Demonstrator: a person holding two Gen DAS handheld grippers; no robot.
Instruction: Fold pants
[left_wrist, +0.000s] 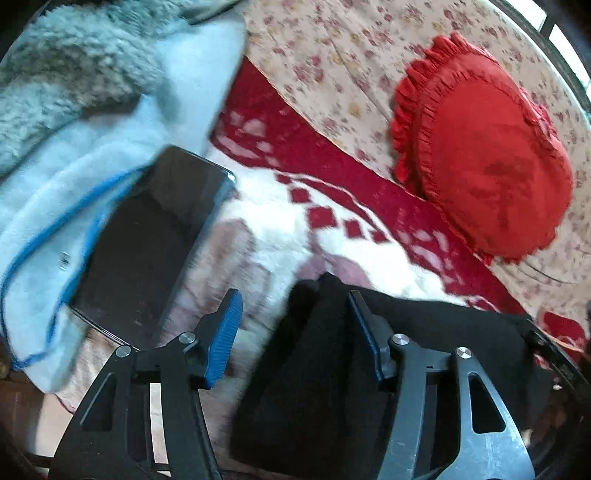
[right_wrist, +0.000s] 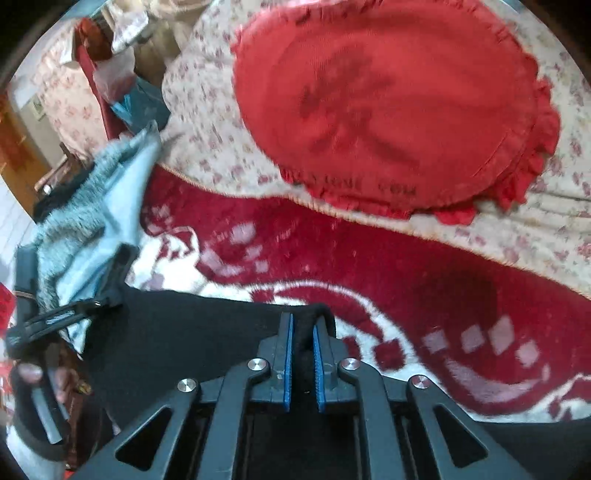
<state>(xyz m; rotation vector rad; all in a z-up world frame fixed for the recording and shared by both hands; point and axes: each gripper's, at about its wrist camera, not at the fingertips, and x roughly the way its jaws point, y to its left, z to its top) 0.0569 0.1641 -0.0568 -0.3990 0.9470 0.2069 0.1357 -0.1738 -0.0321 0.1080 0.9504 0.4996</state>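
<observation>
Black gripper frames, blue ribbed pads, silver screws.

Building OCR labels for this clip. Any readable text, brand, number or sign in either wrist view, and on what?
Red ruffled cushion, dark print along its lower edge, right wrist view: too blurred to read.
Same cushion's dark central motif: not legible as text.
Small tag on the light blue fleece garment, left wrist view: too small to read.
Nothing else carries text.

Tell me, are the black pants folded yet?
Not yet. Nothing looks folded: the black pants lie spread on the red and white blanket. Right now the right tool is pinching a bunched edge of them, while the left tool is open over another part. All the folding is still left.
</observation>
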